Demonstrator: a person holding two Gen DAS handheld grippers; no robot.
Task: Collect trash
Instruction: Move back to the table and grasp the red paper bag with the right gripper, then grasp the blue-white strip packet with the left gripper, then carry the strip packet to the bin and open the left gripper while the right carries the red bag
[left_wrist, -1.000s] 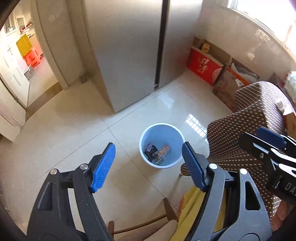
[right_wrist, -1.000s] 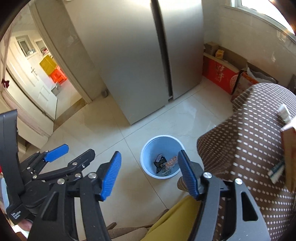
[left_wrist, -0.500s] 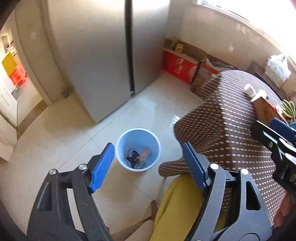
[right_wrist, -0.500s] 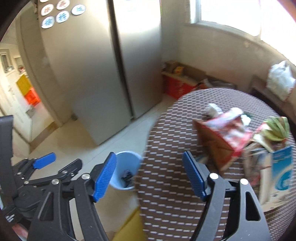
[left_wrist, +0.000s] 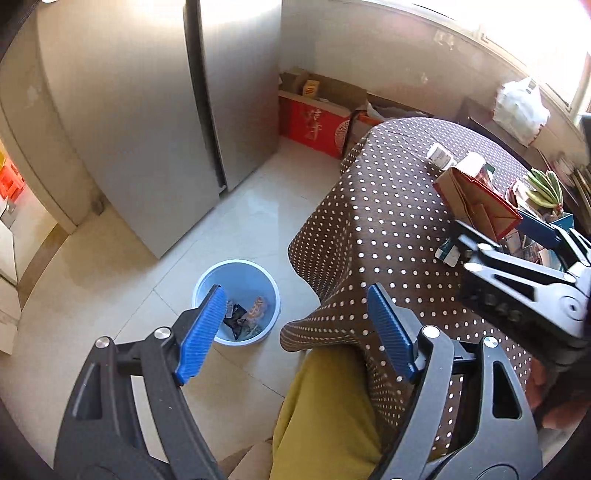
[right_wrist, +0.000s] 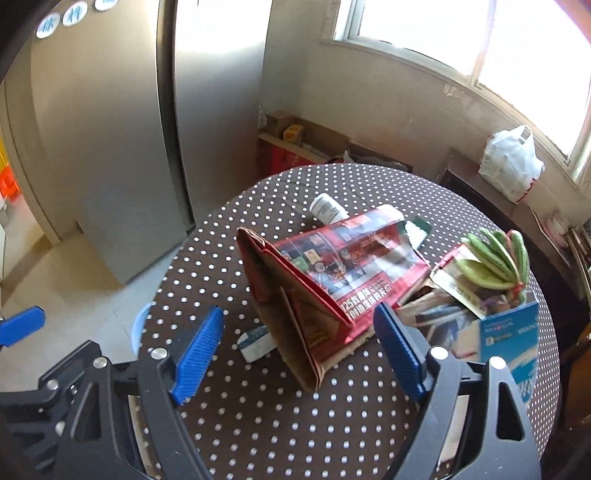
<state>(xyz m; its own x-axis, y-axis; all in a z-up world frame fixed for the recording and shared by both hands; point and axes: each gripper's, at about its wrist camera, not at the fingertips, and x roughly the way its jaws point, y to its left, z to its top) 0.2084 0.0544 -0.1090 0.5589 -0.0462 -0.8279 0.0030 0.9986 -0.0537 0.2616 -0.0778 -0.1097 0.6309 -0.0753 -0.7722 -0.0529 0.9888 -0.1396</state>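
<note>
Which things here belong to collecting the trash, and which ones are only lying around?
Job:
blue bin with wrappers
red paper bag
small carton
open right tongs

Lying around:
bananas
fridge
white plastic bag

Cloth, steel, plastic and paper

The fridge (left_wrist: 147, 110) looked like brushed metal, the floor (left_wrist: 110, 288) glossy tile, the tablecloth (right_wrist: 258, 417) matt dotted cloth, the bin (left_wrist: 236, 267) smooth plastic, the bag (right_wrist: 306, 325) creased brown paper.

blue bin (right_wrist: 138, 325) — mostly hidden behind table (right_wrist: 258, 424)
</note>
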